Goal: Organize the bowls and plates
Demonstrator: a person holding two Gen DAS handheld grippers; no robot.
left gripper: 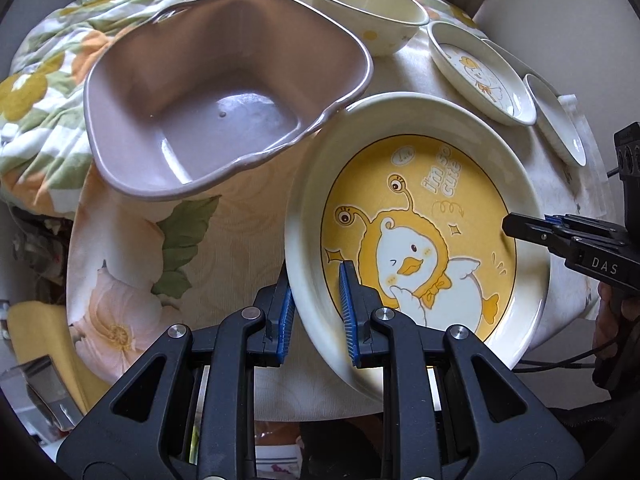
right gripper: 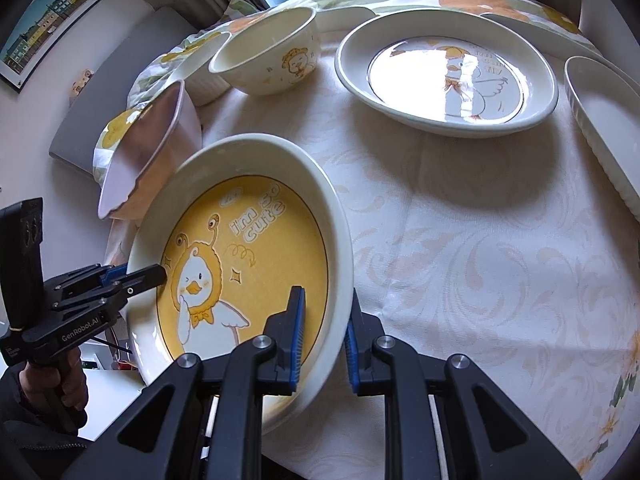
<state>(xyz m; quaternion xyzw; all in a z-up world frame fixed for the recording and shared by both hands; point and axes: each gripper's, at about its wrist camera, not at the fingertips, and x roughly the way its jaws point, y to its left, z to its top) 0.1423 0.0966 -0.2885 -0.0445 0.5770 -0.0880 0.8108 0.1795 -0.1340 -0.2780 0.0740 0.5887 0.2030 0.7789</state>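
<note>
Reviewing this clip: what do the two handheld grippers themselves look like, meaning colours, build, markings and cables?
Both grippers are black plastic with cut-out linkage arms, silver pivot bolts and blue ribbed pads. The right gripper carries white "DAS" lettering and trailing black cables. The left gripper reads "GenRobot.AI" and has a black box on top. Both hands are mostly cropped out.

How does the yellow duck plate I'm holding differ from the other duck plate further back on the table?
The yellow duck plate has a yellow centre; the white duck plate has a pale, glare-covered one. The yellow plate is tilted, its rim between the fingers of both the left hand-held gripper and the right hand-held gripper; the white plate lies flat and untouched on the tablecloth. Both have cream rims and a duck cartoon.
</note>
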